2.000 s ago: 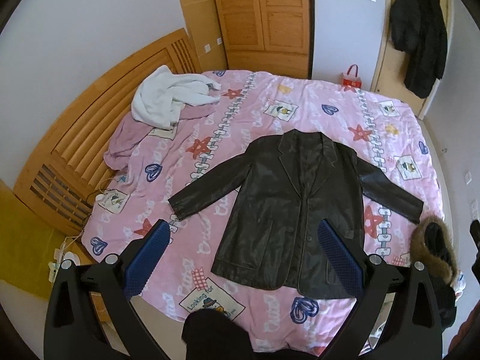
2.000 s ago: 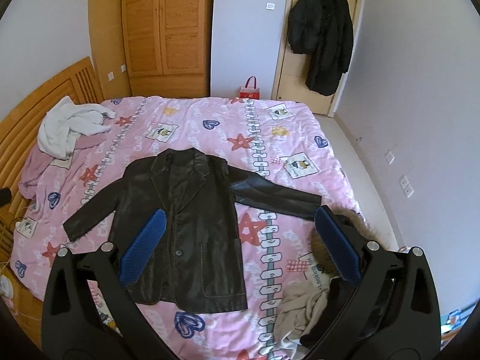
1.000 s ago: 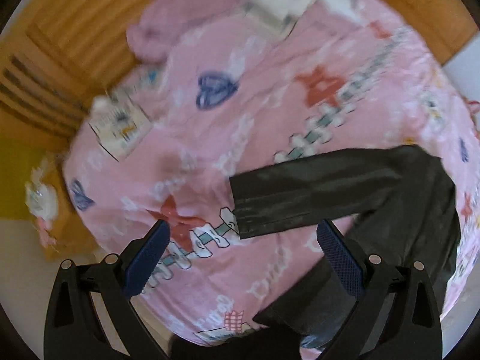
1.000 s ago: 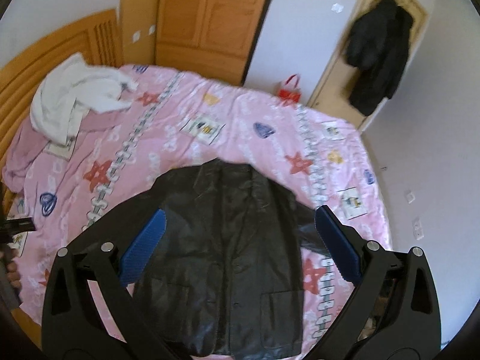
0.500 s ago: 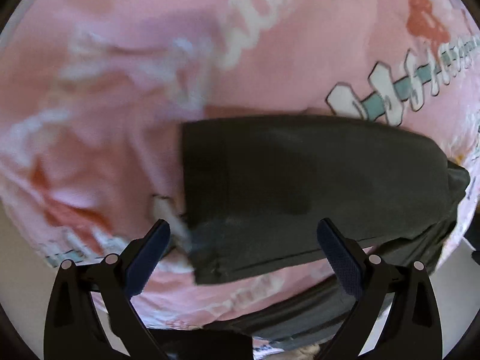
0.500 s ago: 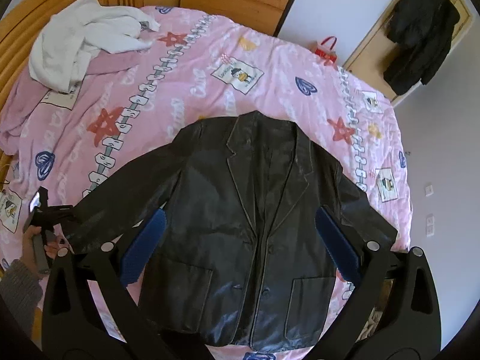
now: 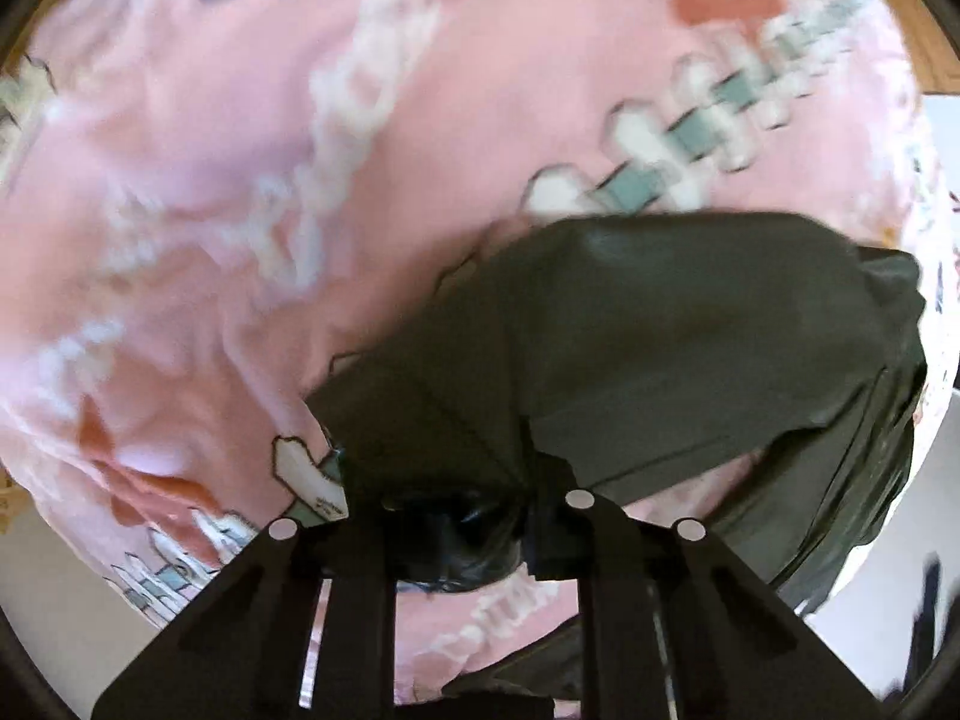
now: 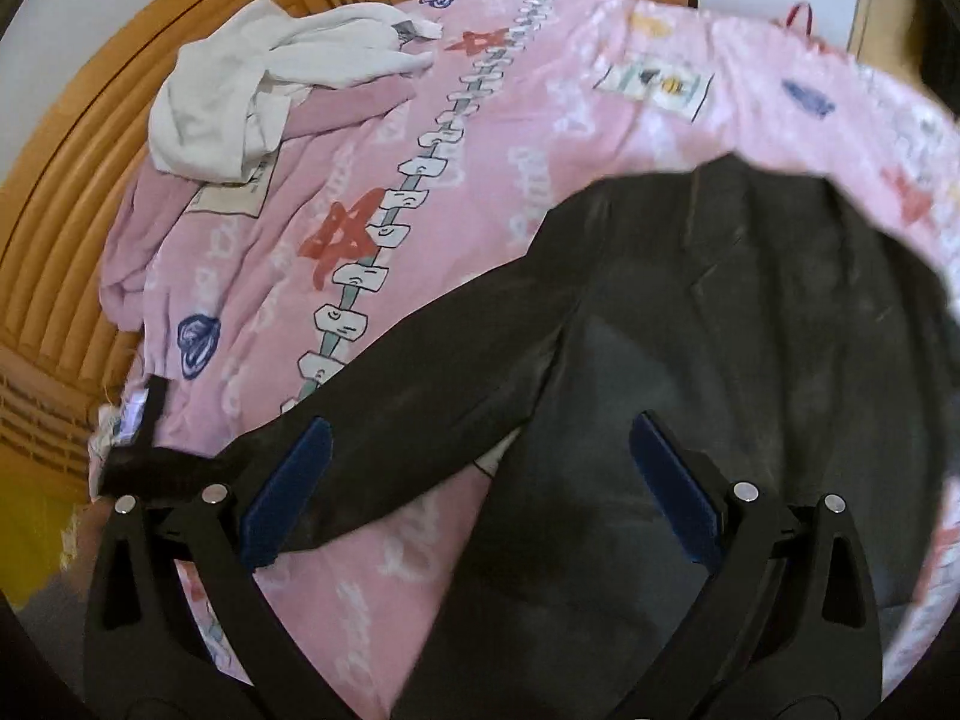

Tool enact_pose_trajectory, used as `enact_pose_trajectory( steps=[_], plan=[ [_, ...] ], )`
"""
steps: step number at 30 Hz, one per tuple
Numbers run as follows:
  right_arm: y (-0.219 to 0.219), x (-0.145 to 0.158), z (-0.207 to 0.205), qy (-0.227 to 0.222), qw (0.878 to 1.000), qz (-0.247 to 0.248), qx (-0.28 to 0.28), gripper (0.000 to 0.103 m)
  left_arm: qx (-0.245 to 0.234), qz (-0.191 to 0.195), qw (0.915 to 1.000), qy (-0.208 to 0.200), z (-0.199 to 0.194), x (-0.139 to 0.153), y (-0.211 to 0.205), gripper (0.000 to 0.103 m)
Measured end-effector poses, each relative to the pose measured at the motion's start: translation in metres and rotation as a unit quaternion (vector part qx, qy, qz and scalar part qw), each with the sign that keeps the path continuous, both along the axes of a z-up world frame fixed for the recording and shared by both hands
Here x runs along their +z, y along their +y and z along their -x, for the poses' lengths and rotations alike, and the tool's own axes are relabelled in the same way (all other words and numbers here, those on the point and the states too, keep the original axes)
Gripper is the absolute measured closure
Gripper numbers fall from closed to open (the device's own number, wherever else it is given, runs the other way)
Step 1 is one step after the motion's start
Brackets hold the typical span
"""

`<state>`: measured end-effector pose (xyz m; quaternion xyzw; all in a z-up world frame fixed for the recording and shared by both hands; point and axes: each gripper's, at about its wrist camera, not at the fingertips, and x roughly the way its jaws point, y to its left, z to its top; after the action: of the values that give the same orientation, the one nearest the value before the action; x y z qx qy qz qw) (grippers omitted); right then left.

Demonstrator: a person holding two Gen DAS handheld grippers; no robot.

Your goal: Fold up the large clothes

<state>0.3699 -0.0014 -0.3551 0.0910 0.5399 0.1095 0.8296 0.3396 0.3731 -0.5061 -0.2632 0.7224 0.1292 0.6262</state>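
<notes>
Both grippers have dropped toward the dark leather jacket on the pink bedspread. Left gripper has just closed, pinching the cuff. Right gripper hangs open. Fold the sleeve inward, keeping it taut.

My left camera looks steeply down, close on the dark leather jacket's sleeve; my right camera, farther back, shares that sleeve.
</notes>
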Motion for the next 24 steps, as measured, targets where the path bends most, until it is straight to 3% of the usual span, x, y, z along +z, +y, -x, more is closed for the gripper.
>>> enact_pose_trajectory(
  steps=[3, 6, 7, 10, 13, 14, 15, 18, 21, 24],
  plan=[
    [-0.010, -0.051, -0.017, -0.002, 1.000, 0.008, 0.006, 0.022, -0.020, -0.042, 0.9969, -0.063, -0.005, 0.053, -0.024, 0.090],
    [-0.035, -0.104, -0.039, 0.024, 1.000, -0.004, -0.001, 0.043, -0.026, -0.060, 0.9879, -0.141, -0.016, 0.122, -0.049, 0.090],
    [-0.049, -0.123, -0.047, 0.037, 0.999, -0.003, -0.011, 0.045, -0.030, -0.065, 0.9836, -0.166, -0.018, 0.146, -0.057, 0.091],
    [-0.084, -0.154, -0.060, 0.046, 0.998, -0.005, -0.036, 0.045, -0.067, -0.089, 0.9605, -0.255, -0.035, 0.218, -0.106, 0.091],
    [-0.112, -0.182, -0.067, 0.060, 0.997, 0.006, -0.046, 0.051, -0.094, -0.072, 0.9379, -0.326, -0.051, 0.267, -0.165, 0.091],
    [-0.118, -0.192, -0.069, 0.067, 0.997, -0.003, -0.041, 0.051, -0.101, -0.065, 0.9337, -0.337, -0.054, 0.277, -0.178, 0.092],
    [-0.120, -0.198, -0.070, 0.064, 0.997, -0.003, -0.032, 0.051, -0.120, -0.050, 0.9242, -0.359, -0.061, 0.292, -0.208, 0.092],
    [-0.103, -0.200, -0.067, 0.032, 0.998, 0.055, 0.028, 0.049, -0.169, -0.023, 0.9067, -0.386, -0.072, 0.309, -0.277, 0.092],
    [-0.127, -0.192, -0.063, 0.035, 0.999, -0.003, 0.011, 0.052, -0.220, 0.009, 0.8927, -0.393, -0.072, 0.315, -0.346, 0.092],
    [-0.195, -0.165, -0.044, 0.024, 0.997, -0.056, -0.053, 0.052, -0.277, 0.026, 0.8776, -0.391, -0.068, 0.308, -0.419, 0.092]
  ],
)
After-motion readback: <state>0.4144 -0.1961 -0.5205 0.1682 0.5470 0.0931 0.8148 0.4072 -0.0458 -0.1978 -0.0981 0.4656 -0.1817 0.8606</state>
